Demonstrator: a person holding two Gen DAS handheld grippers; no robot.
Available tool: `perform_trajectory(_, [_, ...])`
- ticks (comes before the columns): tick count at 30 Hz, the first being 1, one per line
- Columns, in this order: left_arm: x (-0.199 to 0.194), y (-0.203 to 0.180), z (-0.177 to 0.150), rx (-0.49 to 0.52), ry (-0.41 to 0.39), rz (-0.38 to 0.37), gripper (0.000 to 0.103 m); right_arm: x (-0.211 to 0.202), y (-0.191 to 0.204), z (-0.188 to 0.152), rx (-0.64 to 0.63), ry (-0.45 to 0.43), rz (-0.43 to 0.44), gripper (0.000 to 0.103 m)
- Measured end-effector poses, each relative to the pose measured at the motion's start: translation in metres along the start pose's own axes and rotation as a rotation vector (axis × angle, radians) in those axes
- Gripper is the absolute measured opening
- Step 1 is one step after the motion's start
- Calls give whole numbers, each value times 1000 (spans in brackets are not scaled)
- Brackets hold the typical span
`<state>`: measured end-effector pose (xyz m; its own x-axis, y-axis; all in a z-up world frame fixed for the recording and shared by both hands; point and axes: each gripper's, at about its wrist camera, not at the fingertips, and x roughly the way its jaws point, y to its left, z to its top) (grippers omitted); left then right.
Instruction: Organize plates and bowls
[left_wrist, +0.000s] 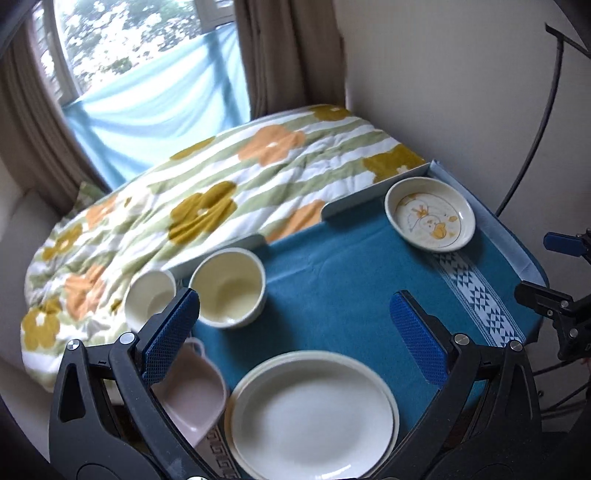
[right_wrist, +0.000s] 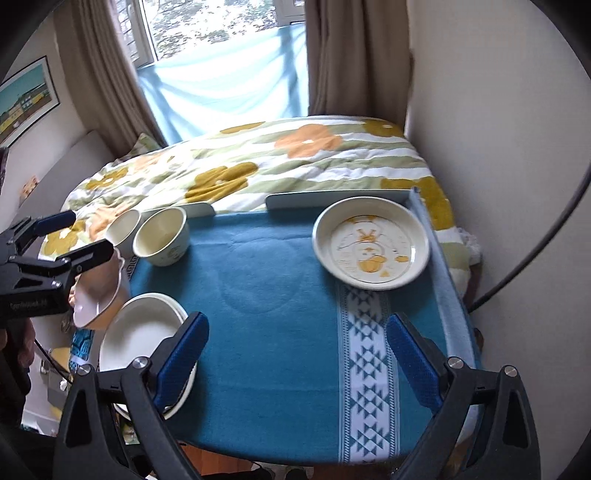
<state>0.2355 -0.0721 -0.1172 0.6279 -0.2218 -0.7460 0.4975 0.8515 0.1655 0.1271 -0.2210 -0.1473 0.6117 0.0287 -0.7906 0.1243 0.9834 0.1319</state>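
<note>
A stack of white plates (left_wrist: 314, 413) lies at the near left of the teal-clothed table (left_wrist: 332, 266), under my open left gripper (left_wrist: 295, 314), which holds nothing. A pink bowl (left_wrist: 195, 391) sits left of the stack. A cream bowl (left_wrist: 229, 288) and a small white bowl (left_wrist: 151, 299) stand at the back left. A duck-patterned dish (right_wrist: 371, 247) rests at the back right. My right gripper (right_wrist: 297, 332) hovers open and empty over the table (right_wrist: 266, 295), with the plates (right_wrist: 144, 332) by its left finger. The left gripper (right_wrist: 79, 236) shows above the pink bowl (right_wrist: 98, 295).
A bed with a floral quilt (left_wrist: 207, 199) lies just behind the table's low grey back rail (right_wrist: 332, 201). Curtains and a window (right_wrist: 221, 66) are beyond it. A wall (right_wrist: 480, 110) and a dark cable (right_wrist: 535, 251) are close on the right.
</note>
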Motion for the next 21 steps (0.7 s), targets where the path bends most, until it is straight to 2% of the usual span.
perform_trajectory(3, [15,-21,32,80,-30,-42,102,-10,-20,2,81,-22,-62,96])
perform_trajectory(5, [29,-33,50,96,-24,-92,102,-11,-36,4,140,-15,-85,96])
perform_trajectory(7, [48,-43,65,94,0,-173,102,-7,-53,6,196,-14,-88,96])
perform_trajectory(11, [90,-63,90,122,22,-229,102,8,-89,7,327,-29,-77,96])
perform_trajectory(15, [146,-78,108,139,109,-311,102,39,-119,9,470,-40,-36,96])
perform_trajectory(18, [195,-89,114,143,199,-381,102,68,-137,12,522,-32,-14,96])
perform_trajectory(21, [239,-97,113,134,278,-433,97,97,-149,14,563,-4,19,81])
